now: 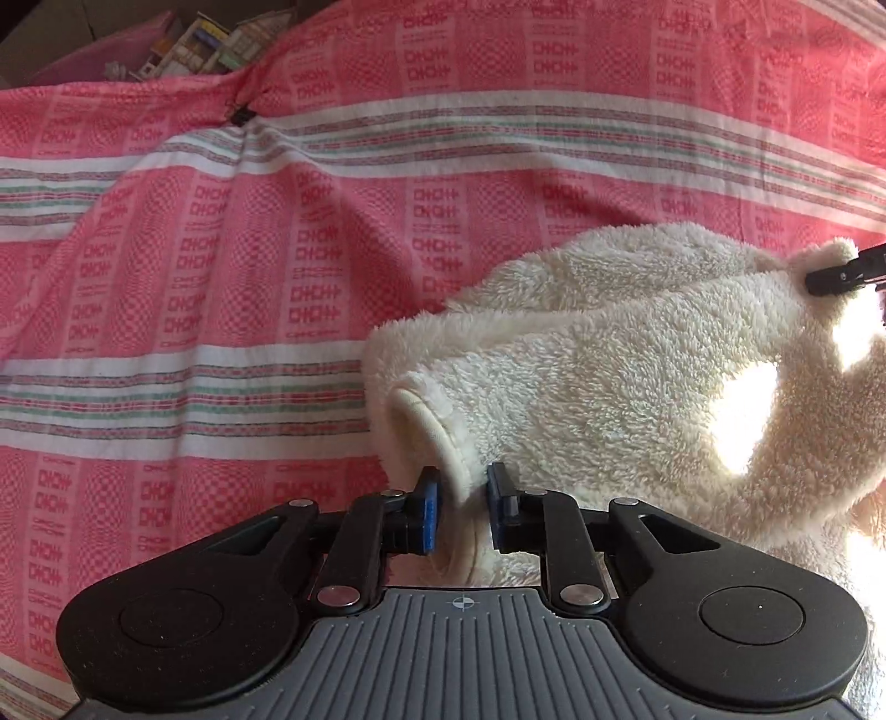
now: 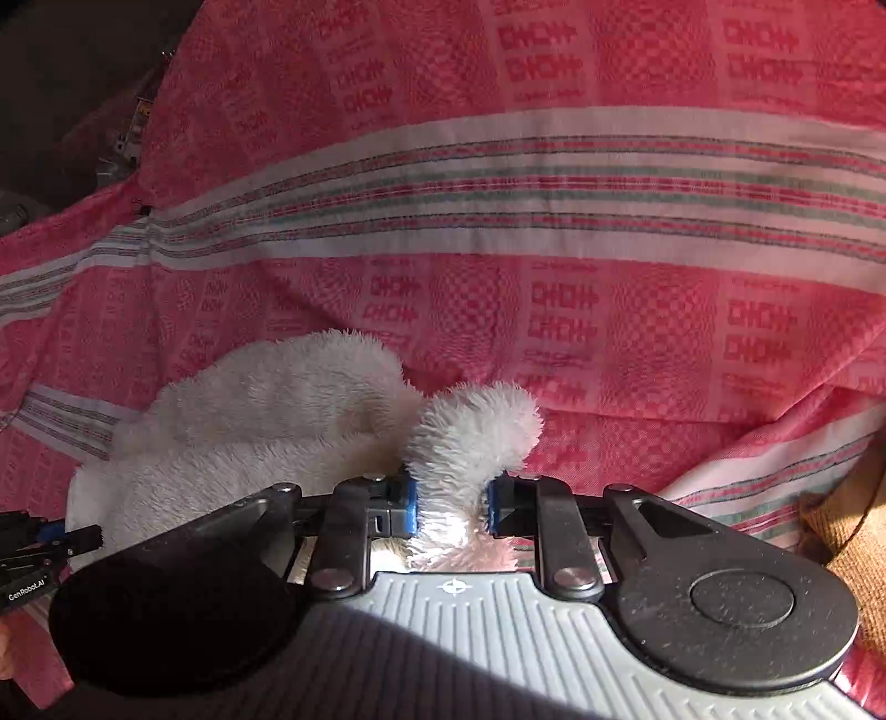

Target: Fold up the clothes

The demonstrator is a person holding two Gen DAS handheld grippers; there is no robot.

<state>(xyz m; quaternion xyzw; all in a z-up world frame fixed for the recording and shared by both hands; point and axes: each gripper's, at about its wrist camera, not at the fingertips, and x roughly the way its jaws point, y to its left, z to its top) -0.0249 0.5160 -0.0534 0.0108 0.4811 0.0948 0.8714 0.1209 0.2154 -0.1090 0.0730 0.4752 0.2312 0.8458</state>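
Observation:
A cream fleece garment (image 1: 609,354) lies bunched on a pink patterned bedspread (image 1: 221,277). My left gripper (image 1: 464,512) is shut on the garment's hemmed edge, held between the blue pads. My right gripper (image 2: 451,507) is shut on a fluffy corner of the same garment (image 2: 249,421), which curls up above the fingers. The right gripper's tip shows in the left wrist view (image 1: 841,274) at the garment's far right edge. The left gripper shows at the left edge of the right wrist view (image 2: 39,545).
The bedspread (image 2: 554,194) has white, green and red stripes and folds. A pink box with cartons (image 1: 183,44) stands beyond its far left edge. A tan knitted cloth (image 2: 853,531) lies at the right. Sun patches fall on the garment.

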